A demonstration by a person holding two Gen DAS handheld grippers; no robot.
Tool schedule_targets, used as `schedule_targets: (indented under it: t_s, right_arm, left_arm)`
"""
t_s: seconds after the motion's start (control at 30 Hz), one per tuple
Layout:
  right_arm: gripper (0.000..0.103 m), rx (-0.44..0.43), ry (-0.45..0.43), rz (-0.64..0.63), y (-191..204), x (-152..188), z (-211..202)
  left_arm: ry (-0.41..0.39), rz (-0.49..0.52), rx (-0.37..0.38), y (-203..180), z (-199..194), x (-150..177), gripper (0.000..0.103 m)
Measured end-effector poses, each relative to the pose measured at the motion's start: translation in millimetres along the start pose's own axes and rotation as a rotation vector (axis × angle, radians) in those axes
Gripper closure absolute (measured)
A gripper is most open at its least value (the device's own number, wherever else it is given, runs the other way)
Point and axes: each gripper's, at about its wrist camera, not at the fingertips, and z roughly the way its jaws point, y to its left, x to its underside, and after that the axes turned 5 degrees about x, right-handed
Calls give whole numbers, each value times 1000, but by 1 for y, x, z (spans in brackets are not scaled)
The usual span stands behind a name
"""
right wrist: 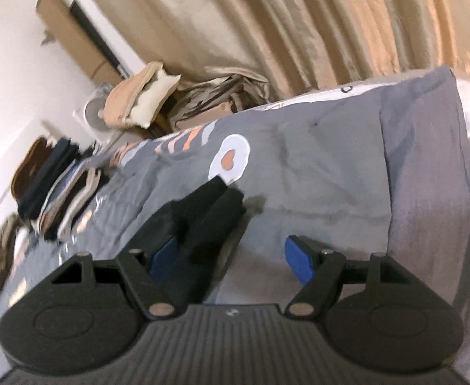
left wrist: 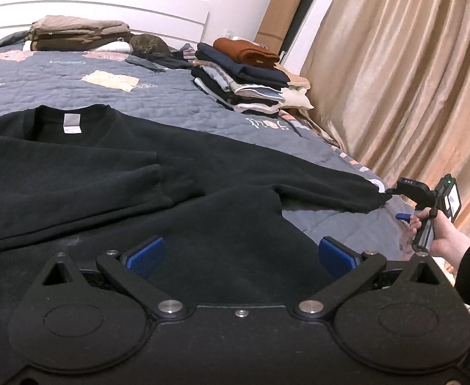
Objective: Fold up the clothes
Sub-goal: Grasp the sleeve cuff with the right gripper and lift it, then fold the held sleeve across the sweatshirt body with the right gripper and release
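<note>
A black sweatshirt [left wrist: 113, 173] lies flat on the grey quilt [left wrist: 84, 93], its collar and grey label [left wrist: 72, 124] at the far side. One sleeve is folded across the chest. The other sleeve [left wrist: 325, 186] stretches right to the bed's edge. My left gripper [left wrist: 241, 255] hovers open over the sweatshirt's lower body, nothing between its blue pads. My right gripper [left wrist: 394, 203], held by a hand [left wrist: 443, 234], sits at that sleeve's cuff. In the right wrist view the right gripper [right wrist: 231, 260] is open, and the cuff [right wrist: 209, 211] lies between its jaws, close to the left pad [right wrist: 164, 256].
A tall stack of folded clothes [left wrist: 244, 77] stands at the quilt's far right, and another pile [left wrist: 77, 32] sits by the white headboard. A cat [left wrist: 148, 45] lies between them. Beige curtains [left wrist: 411, 80] hang just past the bed's right edge [right wrist: 427, 192].
</note>
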Motion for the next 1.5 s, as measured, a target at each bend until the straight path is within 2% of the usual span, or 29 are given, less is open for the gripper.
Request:
schedule_targets:
  t_s: [0.37, 0.43, 0.47, 0.5, 0.57, 0.7, 0.83, 1.07, 1.27, 1.5]
  right_arm:
    - [31, -17, -5, 95, -2, -9, 24]
    - [49, -29, 7, 110, -1, -7, 25]
    - [69, -37, 26, 119, 0, -5, 27]
    - [79, -46, 43, 123, 3, -3, 28]
    - [86, -64, 74, 122, 9, 1, 31]
    - [90, -59, 36, 97, 21, 2, 22]
    - [91, -105, -12, 94, 34, -2, 3]
    - [95, -299, -48, -68, 110, 11, -42]
    - [95, -454, -15, -243, 184, 52, -78]
    - [95, -553, 66, -363, 247, 115, -109]
  left_arm:
    - [-3, -1, -11, 2, -3, 0, 0]
    - [-2, -1, -17, 3, -2, 1, 0]
    - [-2, -3, -20, 4, -2, 1, 0]
    - [-2, -6, -22, 5, -2, 1, 0]
    - [-1, -13, -28, 7, -2, 0, 0]
    - [-12, -14, -33, 8, -5, -1, 0]
    - [-27, -20, -39, 11, -11, -3, 0]
    - [-53, -26, -62, 17, -27, -6, 0]
    - [-68, -34, -103, 32, -47, -5, 0]
    - [-74, -73, -177, 59, -76, 3, 0]
